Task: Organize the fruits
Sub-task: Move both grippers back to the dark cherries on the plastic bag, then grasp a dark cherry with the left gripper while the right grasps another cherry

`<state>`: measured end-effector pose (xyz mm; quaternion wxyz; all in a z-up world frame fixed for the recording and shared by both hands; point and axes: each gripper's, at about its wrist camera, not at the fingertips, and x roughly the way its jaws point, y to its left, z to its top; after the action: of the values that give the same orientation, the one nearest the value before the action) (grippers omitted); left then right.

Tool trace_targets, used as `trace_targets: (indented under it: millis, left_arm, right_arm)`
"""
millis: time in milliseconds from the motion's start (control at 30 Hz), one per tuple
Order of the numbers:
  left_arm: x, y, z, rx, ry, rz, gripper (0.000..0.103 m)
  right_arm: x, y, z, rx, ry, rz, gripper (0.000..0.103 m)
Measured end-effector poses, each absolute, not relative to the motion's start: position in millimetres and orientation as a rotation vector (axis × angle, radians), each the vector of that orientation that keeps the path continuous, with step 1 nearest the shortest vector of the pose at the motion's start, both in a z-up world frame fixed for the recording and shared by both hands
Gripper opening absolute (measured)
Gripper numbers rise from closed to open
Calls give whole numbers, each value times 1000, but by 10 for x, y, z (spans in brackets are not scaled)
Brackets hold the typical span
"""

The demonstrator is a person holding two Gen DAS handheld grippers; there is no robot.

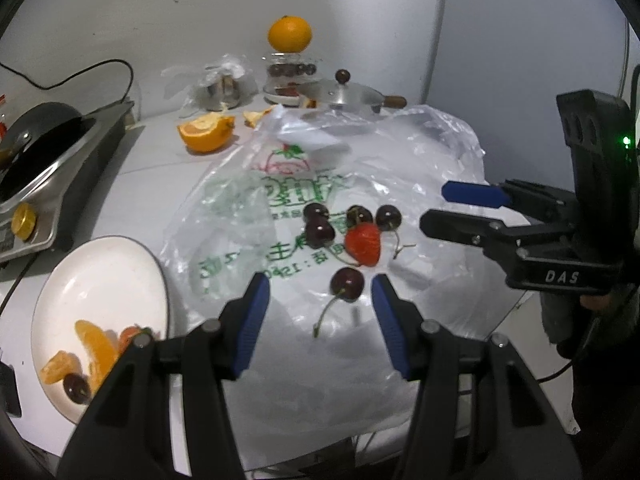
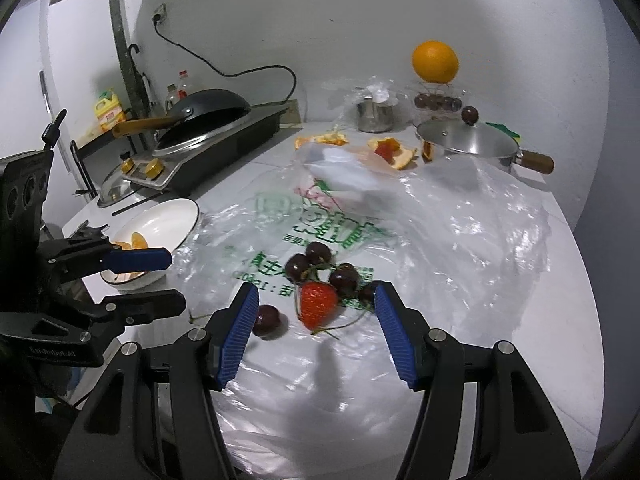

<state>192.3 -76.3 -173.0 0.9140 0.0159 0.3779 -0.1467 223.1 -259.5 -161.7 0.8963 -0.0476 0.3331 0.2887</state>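
Note:
A red strawberry [image 1: 363, 245] [image 2: 318, 306] and several dark cherries [image 1: 319, 234] [image 2: 298, 268] lie on a clear printed plastic bag [image 1: 360, 152] [image 2: 460, 220]. One stemmed cherry [image 1: 347, 283] [image 2: 266, 320] lies apart, just ahead of my left gripper [image 1: 320, 284] [image 2: 176, 280], which is open and holds nothing. My right gripper [image 2: 316, 292] [image 1: 434, 208] is open too; the strawberry lies on the bag between its blue pads [image 2: 240, 332], untouched. A white plate [image 1: 104, 272] [image 2: 160, 216] on the left holds orange segments [image 1: 96, 348] and a cherry.
A whole orange [image 1: 289, 34] [image 2: 435, 62] sits on a stacked glass container by the back wall. Beside it are a lidded steel pot [image 1: 352, 94] [image 2: 466, 142] and a metal cup [image 2: 374, 114]. Orange peel [image 1: 206, 132] lies behind the bag. A wok on a cooker [image 1: 40, 140] [image 2: 208, 108] stands left.

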Motion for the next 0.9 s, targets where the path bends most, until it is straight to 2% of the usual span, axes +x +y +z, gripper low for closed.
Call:
trace_targets:
  millis: [633, 733, 800, 900]
  left_arm:
    - [2293, -1224, -2024, 113, 857, -330, 54]
    - [2332, -1257, -2091, 148, 857, -321, 54]
    - [2341, -1261, -2119, 154, 858, -326, 54]
    - [2367, -1279, -2164, 171, 866, -329, 54]
  right_arm:
    - [2420, -2902, -1752, -51, 702, 593, 64]
    - [2437, -2907, -1757, -58, 699, 602, 61]
    - [2451, -2902, -1758, -66, 698, 609, 56]
    - [2474, -2894, -1770, -77, 697, 615, 55]
